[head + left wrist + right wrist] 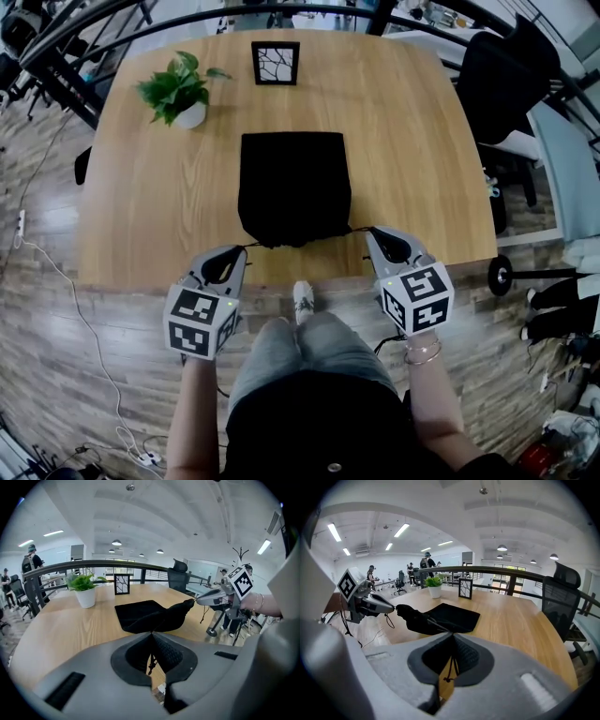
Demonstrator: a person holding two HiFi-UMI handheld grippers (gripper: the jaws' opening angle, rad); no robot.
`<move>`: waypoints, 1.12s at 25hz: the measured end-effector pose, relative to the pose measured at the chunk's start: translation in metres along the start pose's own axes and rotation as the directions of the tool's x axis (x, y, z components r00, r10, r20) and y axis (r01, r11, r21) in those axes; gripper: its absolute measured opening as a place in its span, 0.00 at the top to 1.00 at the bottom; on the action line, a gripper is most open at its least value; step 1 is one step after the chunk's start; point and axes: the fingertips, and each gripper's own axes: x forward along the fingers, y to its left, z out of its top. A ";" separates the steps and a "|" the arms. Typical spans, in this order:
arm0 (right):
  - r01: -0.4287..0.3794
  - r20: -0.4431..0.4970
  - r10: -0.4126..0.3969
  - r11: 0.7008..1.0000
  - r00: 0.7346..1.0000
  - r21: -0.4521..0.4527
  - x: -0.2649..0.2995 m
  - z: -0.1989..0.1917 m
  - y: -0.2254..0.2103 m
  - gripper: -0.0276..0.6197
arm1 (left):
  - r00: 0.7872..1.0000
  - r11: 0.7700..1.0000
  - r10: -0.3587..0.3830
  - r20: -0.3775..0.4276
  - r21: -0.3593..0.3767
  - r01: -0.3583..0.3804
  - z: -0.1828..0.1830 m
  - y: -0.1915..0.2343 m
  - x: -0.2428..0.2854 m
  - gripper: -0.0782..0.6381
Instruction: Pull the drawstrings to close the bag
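Black cloth bag (294,187) with black drawstrings (446,679), light-brown wood-grain round table (141,206), green leafy plant (178,84) in white pot (190,115), black square frame (276,63) around black-on-white branching pattern.
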 end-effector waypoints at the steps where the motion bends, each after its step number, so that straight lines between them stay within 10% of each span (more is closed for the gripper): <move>1: 0.003 0.009 -0.003 1.000 1.000 0.003 -0.002 0.003 -0.001 0.96 | 1.000 1.000 0.006 0.013 -0.003 -0.006 0.003 0.001 -0.002 0.87; 28: 0.084 0.209 -0.094 0.995 0.974 0.056 -0.032 0.085 -0.023 0.96 | 0.968 0.995 0.103 0.228 -0.019 -0.101 0.079 0.042 -0.053 0.87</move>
